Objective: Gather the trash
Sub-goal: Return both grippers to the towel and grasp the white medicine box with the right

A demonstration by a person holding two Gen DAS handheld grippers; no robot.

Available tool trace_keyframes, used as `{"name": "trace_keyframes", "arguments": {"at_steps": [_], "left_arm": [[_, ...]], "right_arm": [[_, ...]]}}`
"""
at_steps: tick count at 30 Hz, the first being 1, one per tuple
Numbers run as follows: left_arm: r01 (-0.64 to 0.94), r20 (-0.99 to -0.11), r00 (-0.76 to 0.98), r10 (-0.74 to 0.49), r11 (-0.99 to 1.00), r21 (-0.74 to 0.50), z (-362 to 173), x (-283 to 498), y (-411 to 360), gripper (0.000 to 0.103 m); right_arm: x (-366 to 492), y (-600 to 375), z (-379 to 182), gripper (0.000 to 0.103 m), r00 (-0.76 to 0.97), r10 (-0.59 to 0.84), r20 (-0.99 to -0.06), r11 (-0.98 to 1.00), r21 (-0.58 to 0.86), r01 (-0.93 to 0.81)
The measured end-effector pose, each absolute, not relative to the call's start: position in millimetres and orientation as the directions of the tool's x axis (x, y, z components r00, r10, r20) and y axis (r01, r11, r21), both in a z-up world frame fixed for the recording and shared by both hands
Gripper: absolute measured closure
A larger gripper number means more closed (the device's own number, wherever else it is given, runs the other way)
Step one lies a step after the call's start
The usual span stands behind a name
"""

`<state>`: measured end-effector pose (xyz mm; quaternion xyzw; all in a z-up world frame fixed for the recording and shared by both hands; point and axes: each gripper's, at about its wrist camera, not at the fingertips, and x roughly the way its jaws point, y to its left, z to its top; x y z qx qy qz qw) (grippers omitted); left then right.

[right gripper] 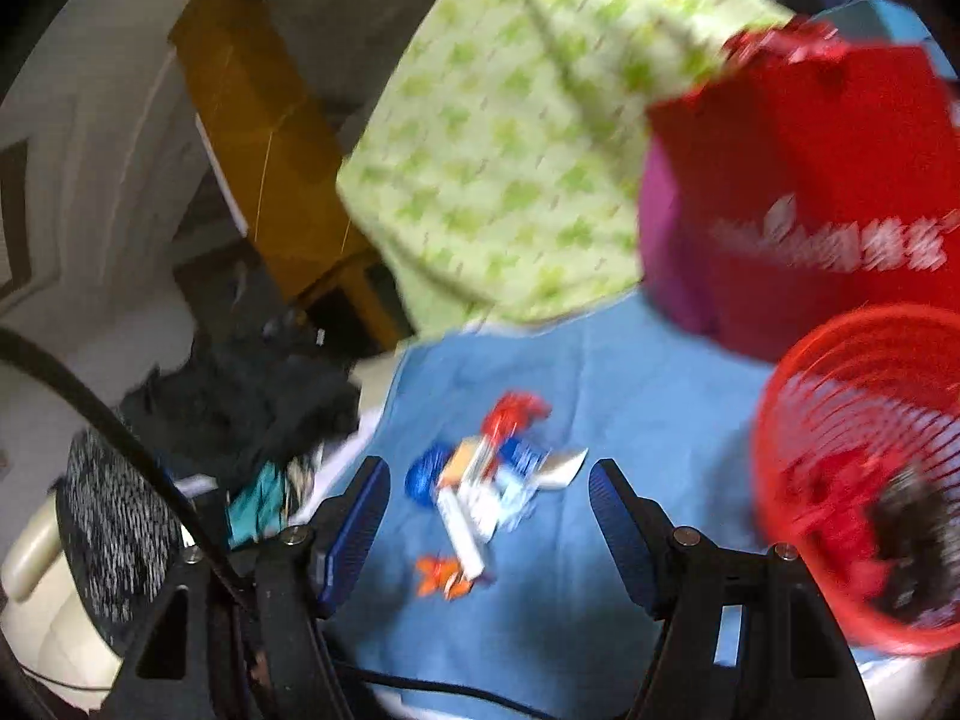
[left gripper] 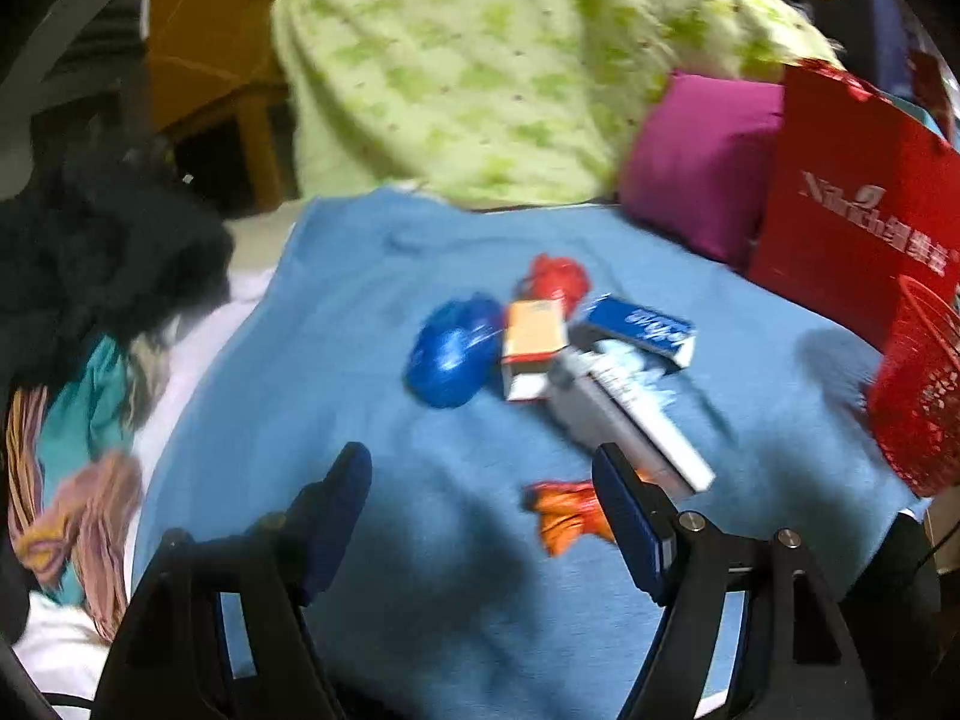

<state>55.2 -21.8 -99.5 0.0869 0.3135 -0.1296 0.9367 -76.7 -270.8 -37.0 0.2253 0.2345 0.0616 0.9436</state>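
Crumpled wrappers and small boxes, the trash (left gripper: 540,348), lie mid-blanket (left gripper: 336,336) beside a red basket (right gripper: 852,480), left gripper (left gripper: 480,474) and right gripper (right gripper: 489,480) both spread, empty.

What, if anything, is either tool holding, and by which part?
Nothing. The left tool and right tool are both open and empty above the blue cloth.

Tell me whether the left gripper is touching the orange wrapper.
Cannot tell. In the left wrist view, one finger of the left gripper overlaps the orange wrapper, but blur hides any contact or gap.
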Motion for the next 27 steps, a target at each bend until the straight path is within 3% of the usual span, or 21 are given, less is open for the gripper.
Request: {"name": "trace_keyframes", "arguments": {"at_steps": [5,22,24,27], "left_arm": [[0.278,-0.610,0.774,-0.170,0.957,0.086,-119.0,63.8,-12.7,0.027],[0.294,-0.670,0.708,-0.226,0.956,-0.012,-156.3,85.2,-6.0,0.026],[0.298,-0.673,0.703,-0.228,0.954,-0.011,-158.3,85.1,-6.8,0.026],[0.298,-0.678,0.697,-0.233,0.954,-0.022,-160.1,85.6,-6.8,0.026]], "right_arm": [[-52.9,-263.0,-80.9,0.031,0.827,0.237,-0.509,0.889,0.457,0.026],[43.8,-220.2,-138.4,0.031,0.692,0.410,-0.594,0.847,0.530,-0.047],[56.6,-210.7,-144.2,0.048,0.675,0.414,-0.610,0.856,0.513,-0.062],[71.4,-199.4,-151.2,0.060,0.657,0.403,-0.637,0.874,0.480,-0.071]]}}
